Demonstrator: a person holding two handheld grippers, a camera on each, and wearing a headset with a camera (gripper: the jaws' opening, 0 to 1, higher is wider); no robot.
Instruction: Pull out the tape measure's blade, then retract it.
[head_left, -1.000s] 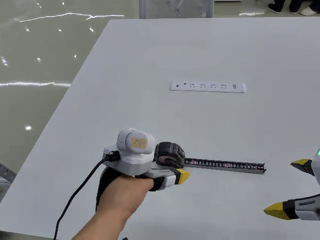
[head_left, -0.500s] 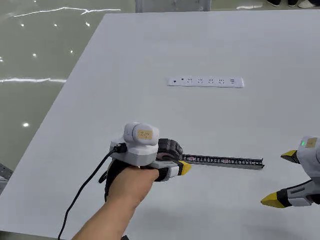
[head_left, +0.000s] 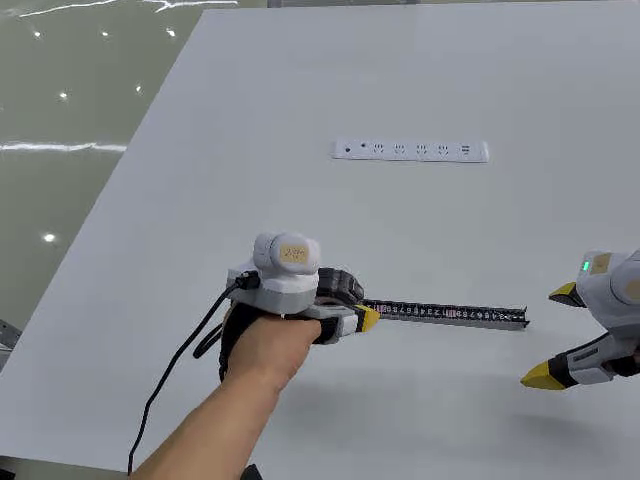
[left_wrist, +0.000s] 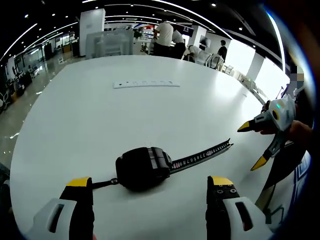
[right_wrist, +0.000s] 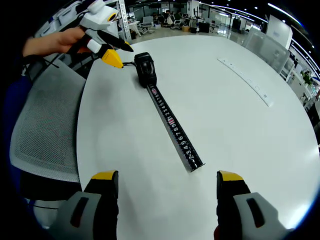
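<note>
- Head view: tape measure (head_left: 340, 288) sat on the table (head_left: 300, 120), blade (head_left: 445, 314) drawn out.
- My left gripper (left_wrist: 150, 182) and right gripper (right_wrist: 167, 176) both gaped wide, empty.
- I judged retraction remained.

Legible print stands on the tape blade (right_wrist: 175, 131): white single digits on black. In the right gripper view 2, 3, 4, 5 read near its free end. In the head view the same scale is too small to read. A tan sticker (head_left: 293, 253) on the left tongs (left_wrist: 150, 182) bears illegible marks.
</note>
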